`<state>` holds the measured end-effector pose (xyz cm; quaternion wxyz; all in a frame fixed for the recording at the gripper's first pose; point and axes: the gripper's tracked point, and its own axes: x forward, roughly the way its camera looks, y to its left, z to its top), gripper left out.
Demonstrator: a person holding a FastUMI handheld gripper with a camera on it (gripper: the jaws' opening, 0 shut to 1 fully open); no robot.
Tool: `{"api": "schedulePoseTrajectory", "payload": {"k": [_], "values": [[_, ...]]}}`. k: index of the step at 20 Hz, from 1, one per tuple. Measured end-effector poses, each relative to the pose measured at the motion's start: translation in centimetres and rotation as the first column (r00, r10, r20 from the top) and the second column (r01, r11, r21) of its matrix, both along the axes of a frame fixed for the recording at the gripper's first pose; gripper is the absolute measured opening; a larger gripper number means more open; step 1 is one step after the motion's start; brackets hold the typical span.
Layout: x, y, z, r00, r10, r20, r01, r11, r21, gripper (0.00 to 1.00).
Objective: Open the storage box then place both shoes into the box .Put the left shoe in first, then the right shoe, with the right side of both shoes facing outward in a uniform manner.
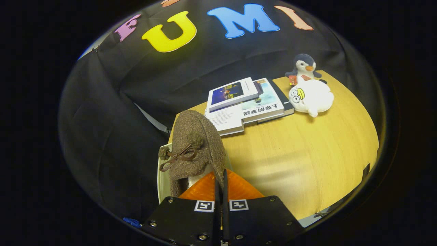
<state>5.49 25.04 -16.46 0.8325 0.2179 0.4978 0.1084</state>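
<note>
A brown fuzzy shoe [196, 143] with a thin brown bow, small pompoms and a pale sole along its left side hangs right in front of me, toe pointing away towards the books. My gripper [221, 175] is shut, its two fingers pressed close together on the rim of the shoe's opening at its near right side. The shoe is lifted above the near left corner of the wooden table [307, 164], partly over the table's edge. The inside of the shoe is hidden behind the fingers.
A stack of books [244, 102] lies at the far side of the table, just beyond the shoe. To their right sit a white plush toy [311, 96] and a grey penguin plush [304, 66]. Black cloth wall stands behind and to the left.
</note>
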Motion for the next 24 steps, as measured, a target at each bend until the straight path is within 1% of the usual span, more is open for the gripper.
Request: {"api": "schedulePoseTrajectory", "payload": {"k": [7,13,14,15,17,18,20,24], "values": [[0.1,5.1,-2.1,0.999,0.028,-0.017,-0.029,0.999,-0.019,0.02],[-0.7,6.4,-5.0,0.998,0.007,-0.060,-0.011,0.998,-0.060,0.02],[-0.9,6.8,-5.1,0.998,0.009,-0.059,-0.012,0.999,-0.050,0.02],[-0.7,6.8,-4.5,0.999,0.003,-0.046,-0.005,0.999,-0.038,0.06],[-0.1,7.7,-3.6,1.000,-0.007,0.003,0.007,1.000,0.012,0.43],[0.1,7.6,-2.6,0.999,-0.010,0.035,0.010,1.000,0.016,0.61],[0.8,6.2,-1.0,0.993,0.004,0.118,0.001,0.999,-0.039,0.98],[1.5,4.0,3.0,0.967,0.020,0.254,-0.007,0.999,-0.051,0.97]]}}
